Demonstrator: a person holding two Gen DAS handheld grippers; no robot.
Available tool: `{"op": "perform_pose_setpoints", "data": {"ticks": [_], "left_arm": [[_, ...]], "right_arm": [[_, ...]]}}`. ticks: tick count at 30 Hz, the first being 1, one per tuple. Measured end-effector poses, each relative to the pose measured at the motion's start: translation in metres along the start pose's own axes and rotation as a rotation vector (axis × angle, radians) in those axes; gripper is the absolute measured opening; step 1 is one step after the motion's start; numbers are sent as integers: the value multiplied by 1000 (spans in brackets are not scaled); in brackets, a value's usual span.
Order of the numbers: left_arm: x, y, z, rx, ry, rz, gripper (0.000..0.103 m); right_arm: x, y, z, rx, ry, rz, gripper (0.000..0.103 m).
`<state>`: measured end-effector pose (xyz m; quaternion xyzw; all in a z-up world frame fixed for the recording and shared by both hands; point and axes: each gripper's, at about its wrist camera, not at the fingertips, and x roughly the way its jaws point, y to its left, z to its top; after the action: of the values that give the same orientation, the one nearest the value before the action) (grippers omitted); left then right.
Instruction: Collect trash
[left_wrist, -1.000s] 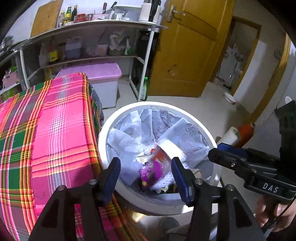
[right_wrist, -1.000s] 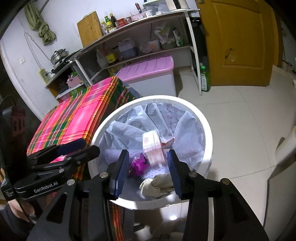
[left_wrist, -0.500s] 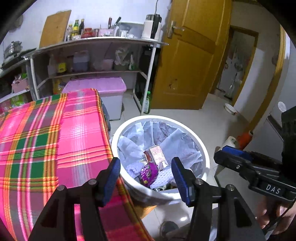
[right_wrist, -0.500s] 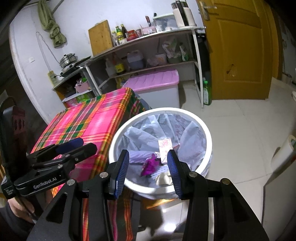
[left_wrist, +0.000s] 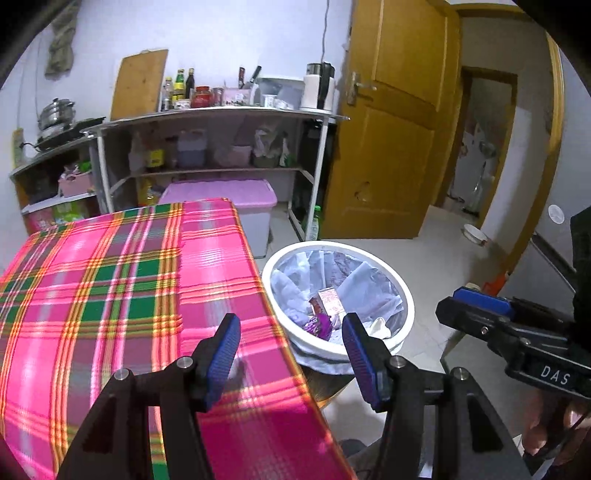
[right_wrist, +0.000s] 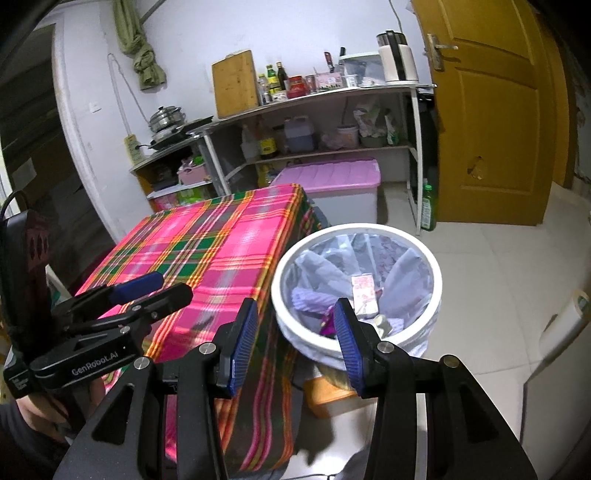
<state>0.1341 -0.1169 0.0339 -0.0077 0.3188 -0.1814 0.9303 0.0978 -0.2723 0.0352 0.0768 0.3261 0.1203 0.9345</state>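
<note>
Readable writing is scarce: "DAS" in pale letters on the body of the right claw (right_wrist: 293, 334) as the left wrist view catches it at the right edge, and "GenRobot.AI" on the body of the left claw (left_wrist: 291, 356) as the right wrist view catches it at lower left. Bottle and jar labels on the shelf unit (left_wrist: 221, 114) are too small to read. Both claws empty: left claw's blue pads stand wide apart, right claw's somewhat narrower, nothing between either pair. White trash bin (left_wrist: 406, 295), lined with a pale plastic bag, stands on the floor just beside the worktop's corner; the worktop carries a pink, green and orange plaid cloth (left_wrist: 110, 295). In the bin: a red-and-white printed packet (left_wrist: 328, 299), a purple wrapper (left_wrist: 319, 325), crumpled pale scraps. Left wrist view alone shows an open doorway past the yellow door (left_wrist: 388, 147) and a small white bowl (left_wrist: 474, 234) on the floor there. Right wrist view alone shows a green cloth (right_wrist: 142, 55) hanging on the wall, a green bottle (right_wrist: 428, 208) by the shelf leg, and an orange box (right_wrist: 328, 397) under the bin.
</note>
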Motion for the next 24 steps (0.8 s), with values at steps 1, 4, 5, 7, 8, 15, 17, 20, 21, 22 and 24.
{"op": "perform_pose_setpoints", "data": {"ticks": [1, 4, 5, 7, 8, 15, 17, 20, 21, 22, 24], "left_arm": [[-4, 2, -3, -5, -3, 4, 57], [-15, 7, -10, -13, -12, 21, 57], [-17, 8, -12, -14, -14, 26, 57], [-24, 11, -17, -18, -23, 35, 57], [-27, 11, -19, -19, -26, 40, 57], [-44, 16, -34, -26, -43, 59, 57], [-48, 16, -38, -26, -47, 65, 57], [-56, 18, -43, -30, -53, 73, 57], [-58, 18, -44, -34, -55, 73, 57], [-60, 18, -45, -36, -56, 73, 57], [-64, 19, -47, -39, -59, 78, 57]], "right_arm": [[-2, 2, -2, -5, -1, 1, 44], [-8, 10, -8, -26, -9, -2, 44], [-9, 12, -10, -32, -12, -3, 44], [-11, 16, -13, -41, -17, -7, 44], [-12, 17, -14, -42, -19, -6, 44], [-18, 33, -24, -77, -29, -3, 46], [-19, 38, -27, -88, -30, 4, 46], [-20, 45, -32, -106, -28, 9, 47], [-20, 46, -33, -109, -27, 12, 47], [-20, 47, -34, -111, -26, 13, 47], [-21, 49, -37, -115, -25, 13, 47]]}}
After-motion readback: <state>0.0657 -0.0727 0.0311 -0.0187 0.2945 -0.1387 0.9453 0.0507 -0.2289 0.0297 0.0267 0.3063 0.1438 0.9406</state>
